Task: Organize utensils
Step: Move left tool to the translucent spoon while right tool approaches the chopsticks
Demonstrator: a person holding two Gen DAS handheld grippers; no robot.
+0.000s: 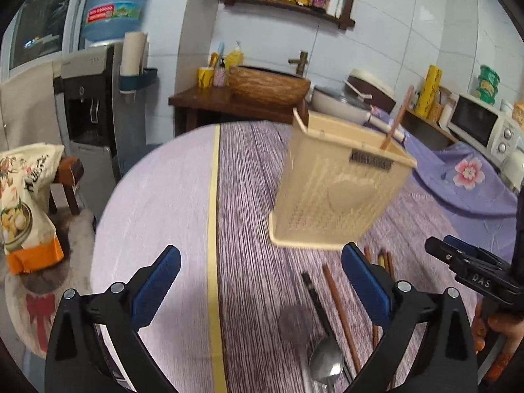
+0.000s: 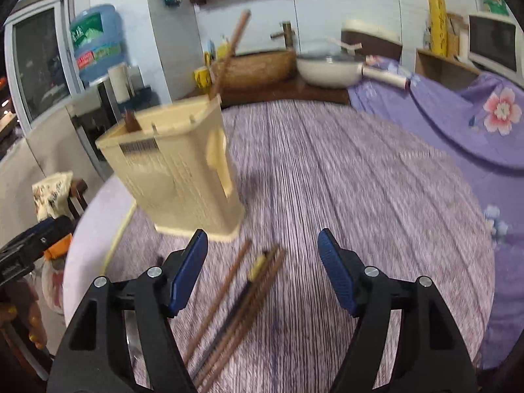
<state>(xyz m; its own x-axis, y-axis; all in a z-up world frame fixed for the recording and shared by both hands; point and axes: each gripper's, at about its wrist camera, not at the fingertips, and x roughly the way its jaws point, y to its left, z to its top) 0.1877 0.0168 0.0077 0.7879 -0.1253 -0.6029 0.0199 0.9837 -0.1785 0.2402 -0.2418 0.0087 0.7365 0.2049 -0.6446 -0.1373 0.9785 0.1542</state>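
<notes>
With both grippers' jaws apart and empty, bring your right gripper (image 2: 262, 271) down squarely over the near chopsticks (image 2: 235, 308), pinch one mid-shaft, then lift toward the holder (image 2: 173, 167).

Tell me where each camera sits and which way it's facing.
Left wrist: rides the left hand-held gripper, looking across the table at the beige utensil basket; its open blue fingers show, the right hand-held gripper at right.
Right wrist: rides the right hand-held gripper, facing the basket over loose chopsticks; open fingers show.
Shared: basket, chopsticks, table, sink counter.
</notes>
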